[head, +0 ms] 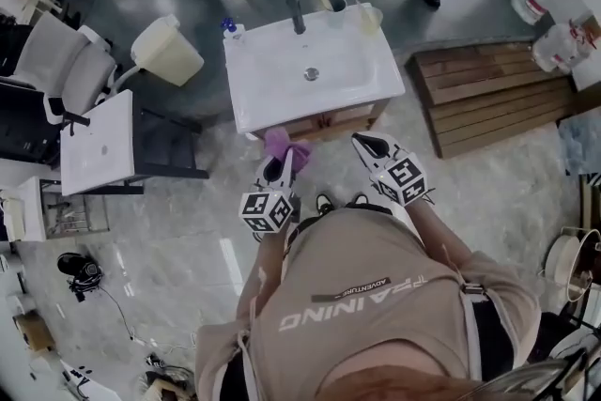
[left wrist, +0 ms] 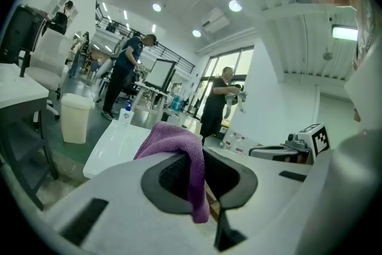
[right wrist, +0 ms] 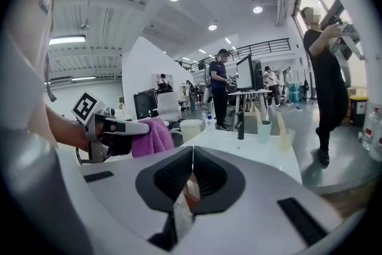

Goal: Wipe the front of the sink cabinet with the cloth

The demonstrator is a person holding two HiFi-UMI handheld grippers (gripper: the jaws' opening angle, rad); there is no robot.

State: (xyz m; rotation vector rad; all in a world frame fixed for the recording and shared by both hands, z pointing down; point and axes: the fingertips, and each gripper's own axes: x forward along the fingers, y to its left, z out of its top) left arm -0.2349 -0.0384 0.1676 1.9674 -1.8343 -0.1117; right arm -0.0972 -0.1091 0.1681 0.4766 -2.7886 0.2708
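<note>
The sink cabinet (head: 331,121) stands just ahead of me, its white basin top (head: 282,70) above a wooden front. A purple cloth (head: 285,146) hangs at the cabinet's lower front edge, and my left gripper (head: 278,162) is shut on it. In the left gripper view the cloth (left wrist: 178,143) drapes over and between the jaws. My right gripper (head: 374,146) hovers to the right of the cloth, near the cabinet front, shut with nothing in it. The right gripper view shows its jaws (right wrist: 191,173) pressed together, with the left gripper and the cloth (right wrist: 152,135) off to the left.
A faucet (head: 297,14) and cups (head: 370,17) sit at the basin's back. A cream bin (head: 169,50), an office chair (head: 56,70) and another white sink top (head: 99,141) stand to the left. A wooden pallet (head: 488,89) lies on the right. People stand beyond.
</note>
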